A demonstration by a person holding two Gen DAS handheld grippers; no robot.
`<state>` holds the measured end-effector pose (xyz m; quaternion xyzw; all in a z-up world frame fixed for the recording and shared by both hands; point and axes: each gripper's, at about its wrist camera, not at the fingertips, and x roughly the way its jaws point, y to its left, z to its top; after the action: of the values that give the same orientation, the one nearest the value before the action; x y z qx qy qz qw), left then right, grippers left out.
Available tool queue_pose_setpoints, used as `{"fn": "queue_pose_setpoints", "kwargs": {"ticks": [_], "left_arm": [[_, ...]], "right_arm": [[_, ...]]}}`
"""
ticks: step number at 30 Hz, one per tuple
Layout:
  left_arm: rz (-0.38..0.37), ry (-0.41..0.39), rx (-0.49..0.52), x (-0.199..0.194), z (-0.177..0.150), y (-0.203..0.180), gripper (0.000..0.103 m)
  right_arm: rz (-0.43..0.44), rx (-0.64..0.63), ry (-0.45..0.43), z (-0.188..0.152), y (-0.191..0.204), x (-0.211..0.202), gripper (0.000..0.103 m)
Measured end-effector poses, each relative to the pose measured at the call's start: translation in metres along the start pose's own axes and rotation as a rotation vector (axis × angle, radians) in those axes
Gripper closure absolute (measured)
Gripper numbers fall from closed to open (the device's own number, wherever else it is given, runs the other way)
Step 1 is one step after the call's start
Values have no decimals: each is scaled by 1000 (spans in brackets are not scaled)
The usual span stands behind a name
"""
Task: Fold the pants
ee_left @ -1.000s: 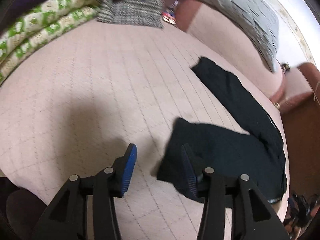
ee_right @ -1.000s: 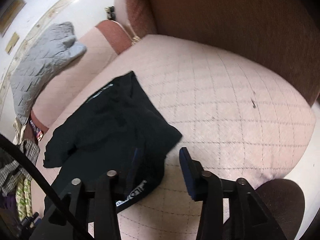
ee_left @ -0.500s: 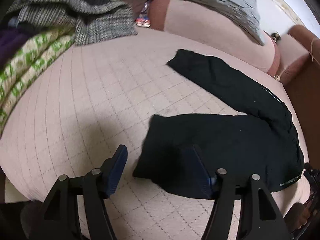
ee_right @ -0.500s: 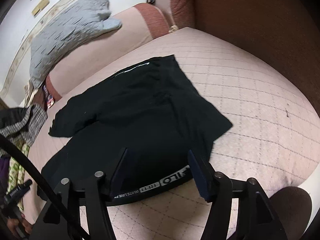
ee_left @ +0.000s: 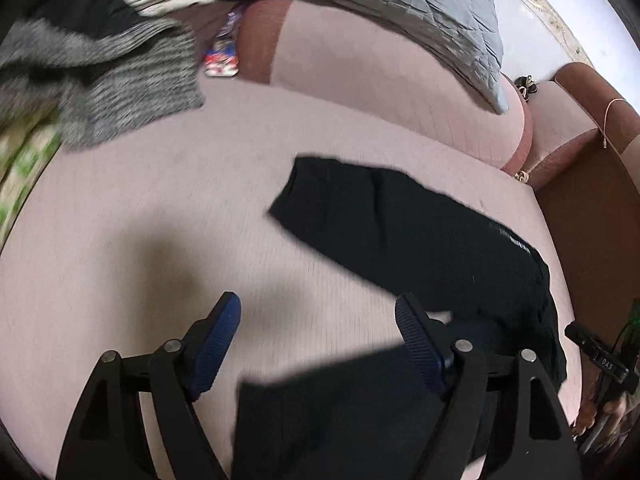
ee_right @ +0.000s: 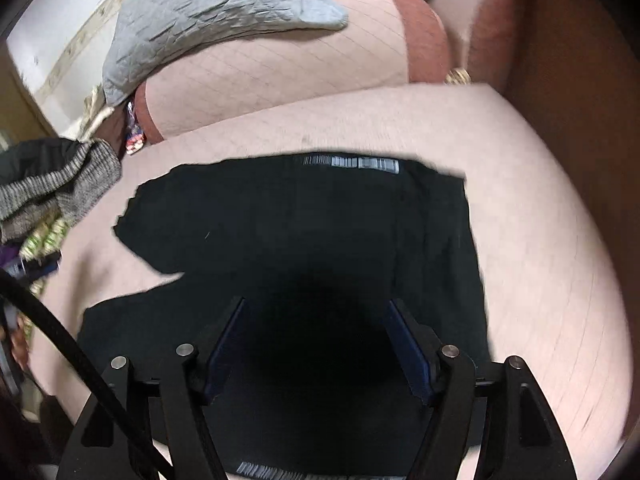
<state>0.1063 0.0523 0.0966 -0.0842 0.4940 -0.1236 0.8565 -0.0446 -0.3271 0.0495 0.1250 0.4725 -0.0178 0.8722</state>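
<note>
- Far left of the left wrist view: a grey knit garment (ee_left: 120, 76) and a green-patterned blanket (ee_left: 24, 160) bunch up at the frame edge, well apart from the action.
- Lower left-centre of that view: the left hand-held gripper (ee_left: 320, 344) has its jaws opening, already fairly wide. The blue pads (ee_left: 218, 344) grip nothing; one black pant leg end lies under and between the fingers, but whether it touches them can't be told.
- Centre to right: the black pants (ee_left: 420, 232) lie flat on the pink quilted bed (ee_left: 140, 208), splayed in a V. One leg runs from the upper middle down to the right, the other comes back along the bottom of the frame, so the long axis goes roughly left-right across the picture.
- Right wrist view: the right hand-held gripper (ee_right: 316, 340) sits right over the waist end, jaws opening too, nothing pinched.
- Judging by this, the left one is nearer the leg ends and the right one nearer the waistband (ee_right: 352, 162), so any next fold probably hinges on that split.
- A grey pillow (ee_right: 208, 12) rests on the bolster at the top, clear of everything.
</note>
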Motion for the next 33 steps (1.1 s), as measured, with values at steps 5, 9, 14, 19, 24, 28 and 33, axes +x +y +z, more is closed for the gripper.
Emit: {"fn": "queue_pose_setpoints", "kwargs": {"ticks": [5, 9, 14, 19, 24, 28, 33], "left_arm": [[-95, 64, -40, 70, 56, 7, 24], [-75, 95, -49, 124, 93, 13, 24], [-70, 113, -2, 168, 121, 13, 24], [-75, 74, 153, 182, 127, -2, 6], [-89, 32, 187, 185, 115, -11, 2], [-9, 69, 321, 187, 113, -37, 90], [-78, 79, 298, 178, 119, -38, 90]], "right_arm": [[-2, -79, 56, 66, -5, 51, 28], [-52, -137, 70, 114, -9, 95, 28], [-57, -223, 135, 146, -9, 148, 28], [-50, -309, 185, 156, -11, 184, 27], [-10, -284, 164, 158, -19, 191, 22], [41, -296, 181, 148, -11, 181, 68], [48, -336, 198, 140, 5, 168, 93]]}}
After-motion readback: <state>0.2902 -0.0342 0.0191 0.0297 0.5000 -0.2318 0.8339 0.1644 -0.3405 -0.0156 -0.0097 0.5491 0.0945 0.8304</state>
